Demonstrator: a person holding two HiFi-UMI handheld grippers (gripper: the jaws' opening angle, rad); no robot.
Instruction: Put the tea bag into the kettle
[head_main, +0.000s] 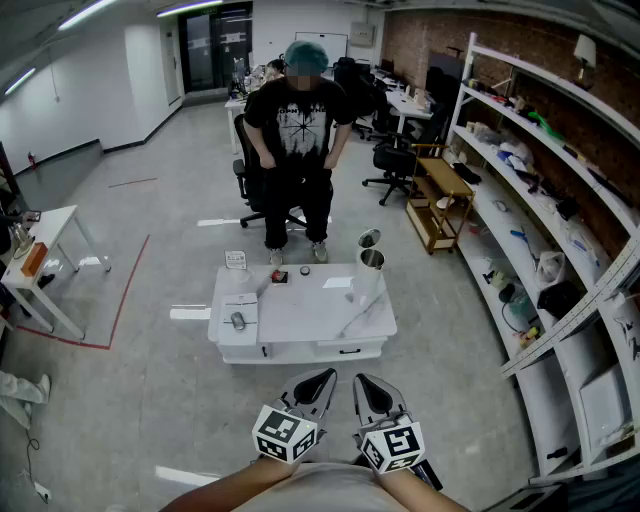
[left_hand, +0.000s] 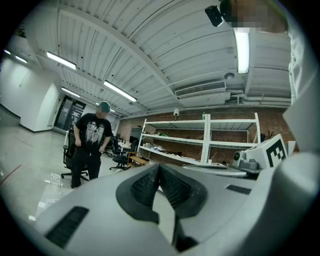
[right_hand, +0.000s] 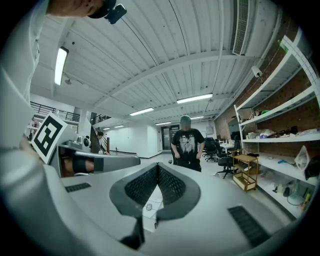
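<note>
As work has apparently yet to start, left tongs (head_main: 322, 379) and right tongs (head_main: 363, 383) rest side by side, clenched empty, kettle (head_main: 372, 262) and table (head_main: 300, 312) well ahead.

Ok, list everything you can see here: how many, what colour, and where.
table: one, white, low, middle of the floor
kettle: one, silver, table's far right corner
small dark thing: one, table's far edge, too small to tell
grey thing: one, table's left side, too small to tell
person: one, black clothes, standing behind the table
office chairs: at least two, black, behind and right of the person
cart: one, wooden, beside the shelves
shelves: white, along the right wall
desk: one, white, far left
left gripper: grey, jaws shut, empty
right gripper: grey, jaws shut, empty
</note>
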